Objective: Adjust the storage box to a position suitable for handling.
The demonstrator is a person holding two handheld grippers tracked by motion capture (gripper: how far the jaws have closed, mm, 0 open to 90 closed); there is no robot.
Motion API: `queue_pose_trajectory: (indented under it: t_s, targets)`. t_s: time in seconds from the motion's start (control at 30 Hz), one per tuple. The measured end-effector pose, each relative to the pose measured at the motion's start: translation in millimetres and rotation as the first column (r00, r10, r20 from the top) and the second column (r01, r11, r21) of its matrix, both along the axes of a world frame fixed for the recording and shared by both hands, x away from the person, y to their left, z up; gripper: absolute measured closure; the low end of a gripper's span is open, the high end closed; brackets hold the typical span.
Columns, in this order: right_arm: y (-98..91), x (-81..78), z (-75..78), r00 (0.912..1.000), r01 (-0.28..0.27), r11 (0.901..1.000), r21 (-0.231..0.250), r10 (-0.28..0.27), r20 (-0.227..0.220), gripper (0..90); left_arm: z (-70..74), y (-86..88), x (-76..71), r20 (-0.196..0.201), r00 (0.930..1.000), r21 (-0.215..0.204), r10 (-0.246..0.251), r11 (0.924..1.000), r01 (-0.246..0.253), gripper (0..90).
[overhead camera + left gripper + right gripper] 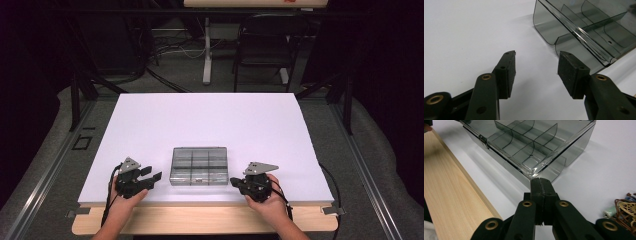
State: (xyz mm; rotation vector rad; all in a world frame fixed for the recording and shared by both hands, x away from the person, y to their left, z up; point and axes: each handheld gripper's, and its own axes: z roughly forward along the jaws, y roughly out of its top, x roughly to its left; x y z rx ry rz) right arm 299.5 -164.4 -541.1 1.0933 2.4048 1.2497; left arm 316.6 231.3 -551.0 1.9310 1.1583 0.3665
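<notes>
I see the clear divided box [198,165] lying at the near edge of the white table [210,120], between my two grippers. My left gripper [536,65] has its jaws spread with nothing between them, just beside the box's corner. My right gripper [541,181] has its jaws pressed together on nothing, tips close to the box's other near corner.

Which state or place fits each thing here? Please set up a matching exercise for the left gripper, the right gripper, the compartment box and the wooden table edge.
Things:
1. left gripper
2. right gripper
3. smoky clear compartment box
4. wooden table edge

States or places:
A. lid down, on the white surface between the two grippers
B. jaws pressed together, nothing between them
C. runs along the near side, by the person's hands
D. jaws apart, nothing between them

Pairs: 1-D, 2-B, 3-A, 4-C
</notes>
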Motion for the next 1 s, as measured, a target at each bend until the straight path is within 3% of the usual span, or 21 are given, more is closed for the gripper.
queue_pose_trajectory:
  t_s: [0.77, 1.0]
  targets:
    - [3.8, -2.6, 3.2, 0.9997, -0.006, 0.9999, 0.013, 0.006, 0.024, 90.0, 1.5, -4.8, -3.1, 0.01, 0.9998, -0.004, -0.02, 0.9998, 0.02, 48.9]
    - [3.6, -2.0, 5.1, 0.9997, -0.002, 0.9995, 0.032, 0.001, 0.025, 90.0, 4.8, -9.0, -6.5, 0.015, 0.9987, -0.003, -0.048, 0.9988, 0.048, 49.6]
